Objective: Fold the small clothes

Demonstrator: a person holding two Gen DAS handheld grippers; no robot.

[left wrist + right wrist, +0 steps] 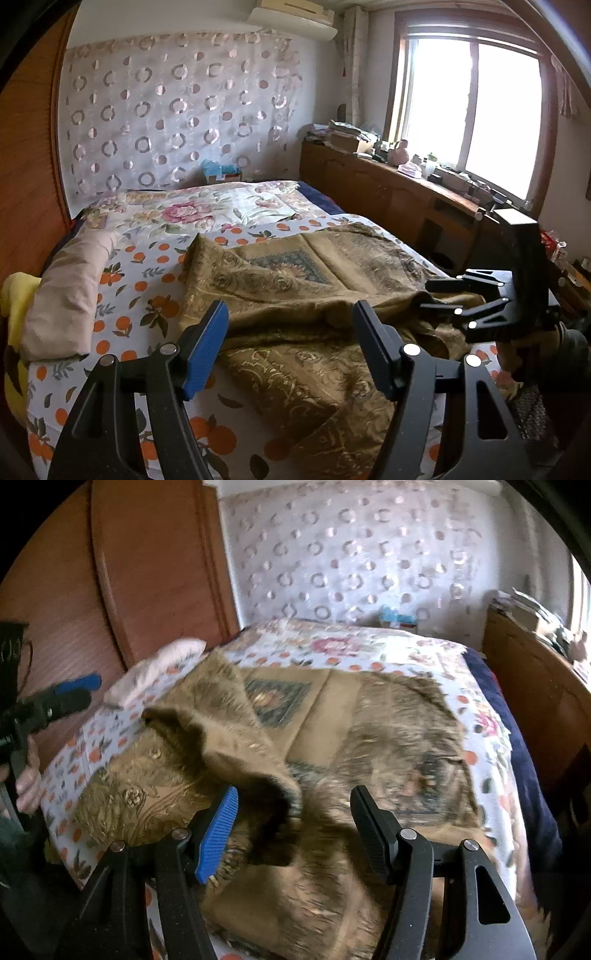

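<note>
A brown-gold patterned cloth (295,288) lies rumpled on the bed, its near-left part folded over itself. My left gripper (290,314) hovers just above the cloth's near edge, open, with nothing between its pads. Its blue fingertip (207,332) stands over the orange-print sheet. My right gripper (295,797) is open too, low over the cloth (388,738). A raised dark fold sits between its jaws, and the pads do not press it. The left wrist view shows the right gripper (439,295) at the cloth's right edge. In the right wrist view the left gripper (79,692) appears at far left.
The bed sheet (147,280) has orange fruit prints, with a floral quilt (207,210) behind. A beige rolled item (70,295) and something yellow (18,295) lie at the left edge. A cluttered wooden cabinet (388,192) runs along the right under the window. A hand (27,775) holds the left gripper.
</note>
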